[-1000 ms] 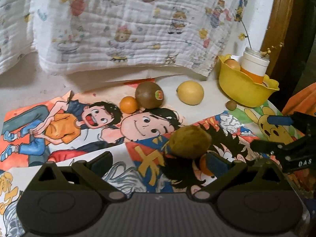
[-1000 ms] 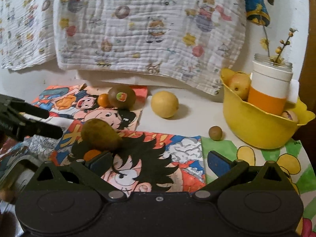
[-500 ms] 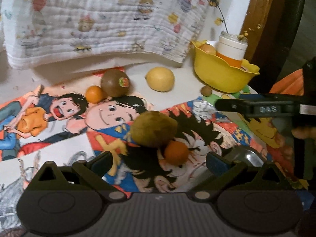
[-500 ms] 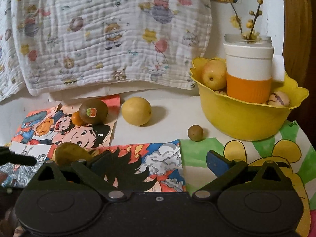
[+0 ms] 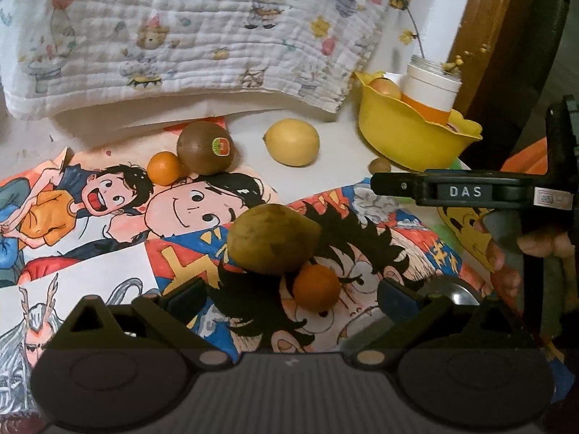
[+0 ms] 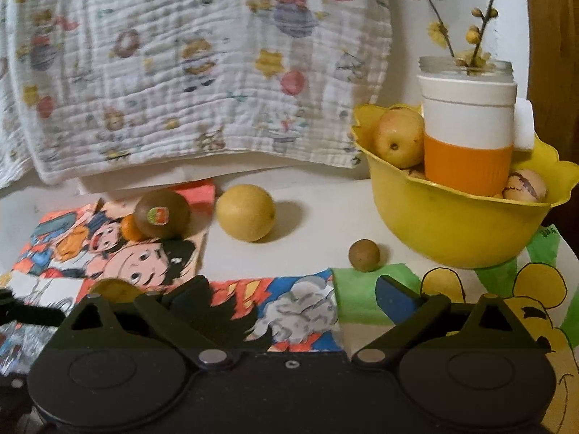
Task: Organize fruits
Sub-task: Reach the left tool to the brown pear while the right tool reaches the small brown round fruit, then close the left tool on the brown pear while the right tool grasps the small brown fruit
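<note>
The left tool (image 5: 289, 291) stands with its fingers apart and nothing between the pads; a small orange (image 5: 316, 286) lies just ahead in the gap, touching a brown-green fruit (image 5: 272, 238) behind it. The right tool (image 6: 289, 294) also gapes wide and empty, over the drawings near the desk's right side, its jaws having just narrowed a little.

The step in hand looks like a first pick. A sound way is to lower the left tool straight over the small orange, pads on its widest line, and close gently so it does not roll against its neighbour. The yellow bowl (image 6: 459, 228) at the back right corner, already holding an apple (image 6: 398, 137) and a white-and-orange cup (image 6: 468, 137), seems the likely goal. A kiwi (image 5: 205, 147), a second small orange (image 5: 164, 168), a lemon (image 5: 292, 141) and a small brown nut-like fruit (image 6: 363, 255) wait toward the back edge.

Readable writing: "DAS" on the right tool's finger (image 5: 465, 191). The kiwi's sticker is too small to read.
</note>
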